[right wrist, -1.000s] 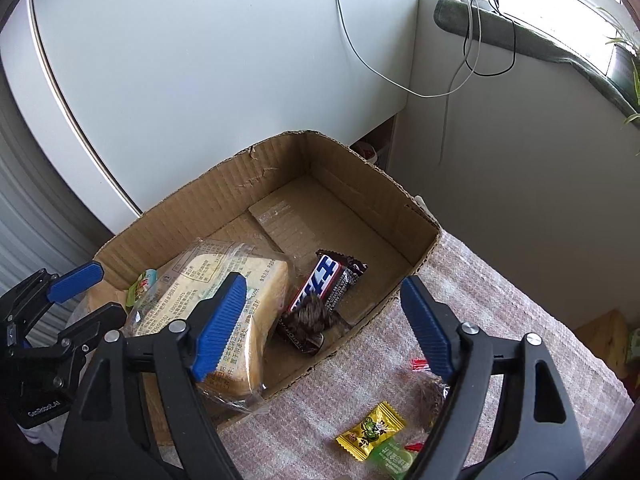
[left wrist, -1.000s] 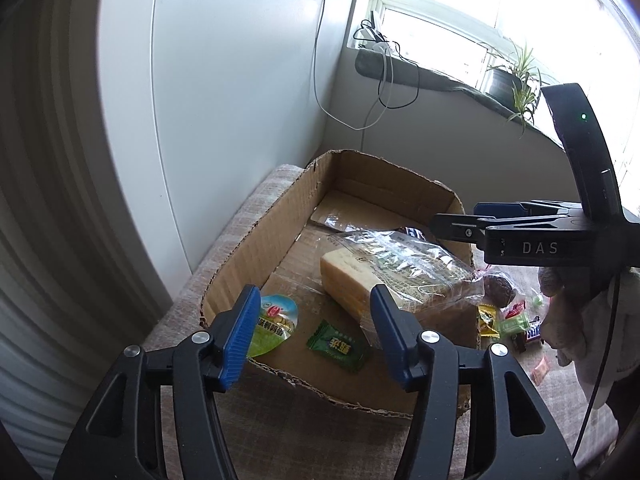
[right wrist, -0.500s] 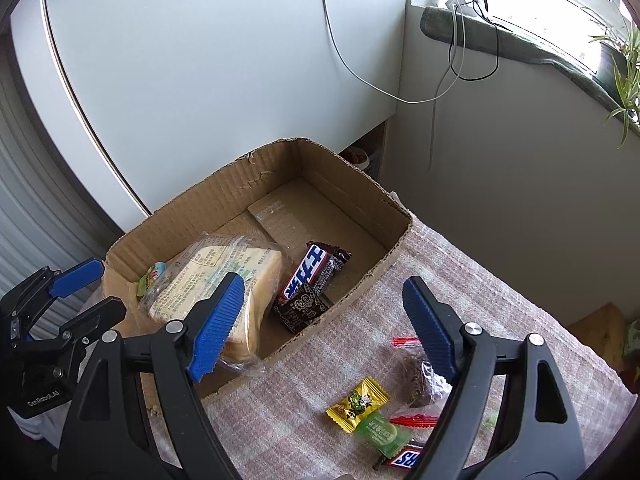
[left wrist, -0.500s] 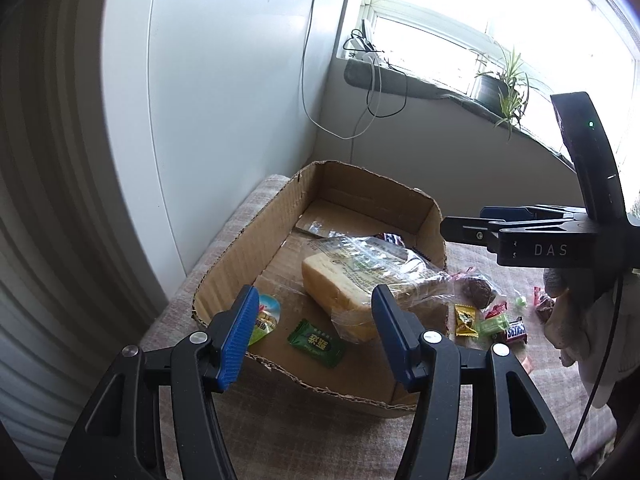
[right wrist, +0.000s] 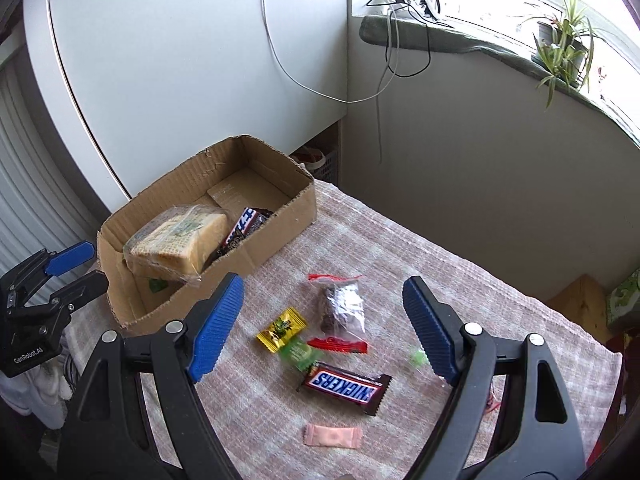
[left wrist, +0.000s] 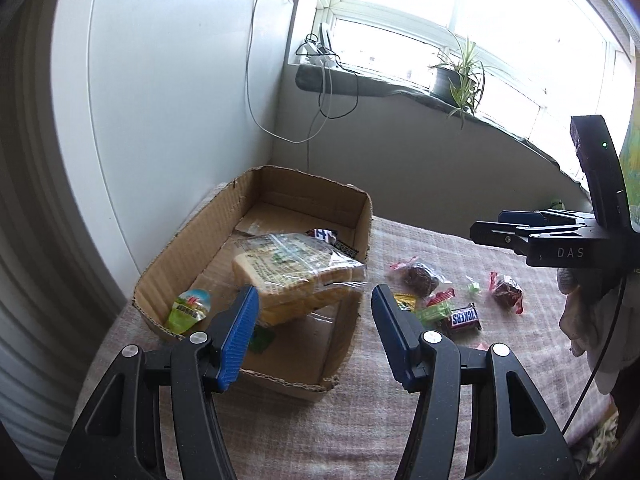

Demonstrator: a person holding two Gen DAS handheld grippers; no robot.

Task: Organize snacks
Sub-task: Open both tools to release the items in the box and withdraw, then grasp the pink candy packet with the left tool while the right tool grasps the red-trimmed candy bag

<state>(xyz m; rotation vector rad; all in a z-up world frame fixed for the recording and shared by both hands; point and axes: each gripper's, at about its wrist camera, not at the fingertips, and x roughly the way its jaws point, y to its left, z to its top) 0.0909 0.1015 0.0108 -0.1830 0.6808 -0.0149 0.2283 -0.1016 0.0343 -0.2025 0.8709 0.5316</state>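
**Snacks half sorted: some boxed, more still on the cloth**

A cardboard box sits at the far left corner of a table covered with a pinkish checked cloth, up against a white panel. Inside it lies a bagged loaf of sliced bread, leaning across the middle, with a dark chocolate bar just beside it toward the far end. A round green-lidded cup lies in the box's near left corner, and a small green packet peeks out under the bread.

Outside the box, on the cloth, a loose cluster waits: a Snickers bar, a yellow candy touching a green wrapped sweet, a red stick packet, a clear bag of dark cake with a red strip, and a pink packet nearest the camera. A second dark cake in red wrapping lies apart to the right.

The right gripper hangs above this cluster, its blue-padded jaws spread wide and holding nothing. The left gripper hovers over the near end of the box, jaws parted and empty as well. A gloved hand carries the right tool. A potted plant and cables rest on the windowsill behind.
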